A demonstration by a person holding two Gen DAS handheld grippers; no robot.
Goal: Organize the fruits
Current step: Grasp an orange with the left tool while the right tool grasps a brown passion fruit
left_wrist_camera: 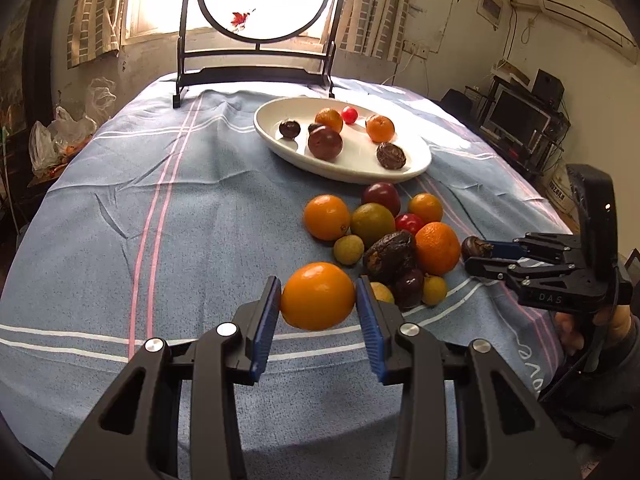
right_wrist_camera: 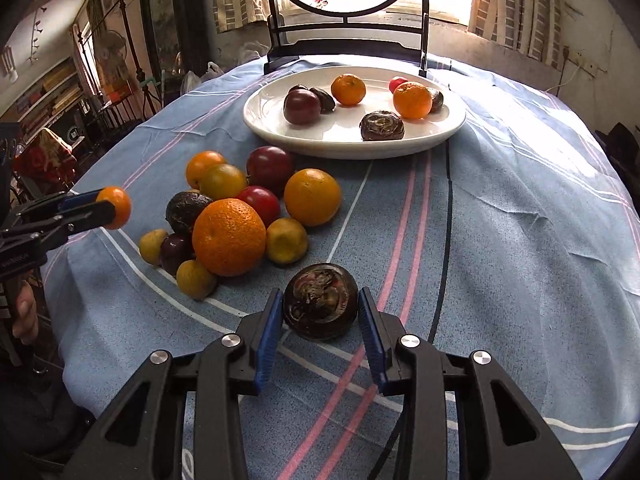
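A: Blue pads on the left gripper (left_wrist_camera: 317, 300) press both sides of a smooth orange (left_wrist_camera: 318, 296), low centre of the left wrist view; the jaws stand about as wide as the fruit.

B: And the other claw?

A: The right gripper (right_wrist_camera: 320, 308) pinches a dark wrinkled fruit (right_wrist_camera: 321, 306) the same way, low centre of its own view, jaws closed onto its flanks. From the left camera that gripper shows at the right edge, the dark fruit at its tips.

B: Where is the rest of the fruit?

A: A loose pile (right_wrist_camera: 240, 208) sits on the blue striped tablecloth (right_wrist_camera: 520, 240), left of centre in the right wrist view: a big dimpled orange (right_wrist_camera: 229, 237), smaller oranges, red and purple plums, small yellowish fruits, another wrinkled dark one, all touching.

B: And the dish?

A: The white oval plate (right_wrist_camera: 264, 120) lies above the pile, upper middle of the frame, holding two oranges, a dark plum, a small red fruit and several dark wrinkled ones. Behind it stands a round screen in a black frame (right_wrist_camera: 347, 20).
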